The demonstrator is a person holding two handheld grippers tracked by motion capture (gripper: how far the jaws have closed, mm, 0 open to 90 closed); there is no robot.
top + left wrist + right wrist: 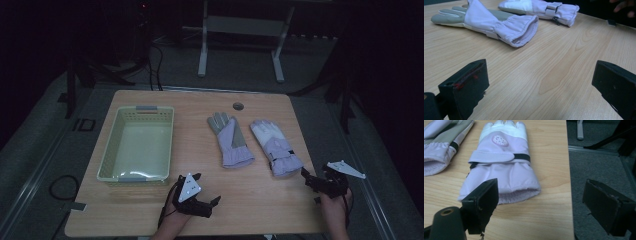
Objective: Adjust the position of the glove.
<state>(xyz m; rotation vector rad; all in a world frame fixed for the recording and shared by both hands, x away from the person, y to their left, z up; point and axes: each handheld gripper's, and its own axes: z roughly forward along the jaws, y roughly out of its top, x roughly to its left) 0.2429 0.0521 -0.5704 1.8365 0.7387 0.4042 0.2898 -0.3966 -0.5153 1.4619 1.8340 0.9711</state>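
Two lilac winter gloves lie side by side on the wooden table (250,205), cuffs toward me. The left glove (230,140) (491,22) (441,140) shows a grey palm. The right glove (276,146) (541,8) (504,162) shows a white back with a round badge and a black strap. My left gripper (207,189) (541,77) is open over bare wood, well short of the grey-palmed glove's cuff. My right gripper (316,172) (541,195) is open too, just behind the right glove's cuff, with one jaw over the cuff's edge and the other past the table's right edge.
An empty cream plastic basket (107,150) stands on the table's left half. A small round grommet (238,106) sits near the far edge. Beyond the table are a white frame's legs (202,55) and cables on grey floor.
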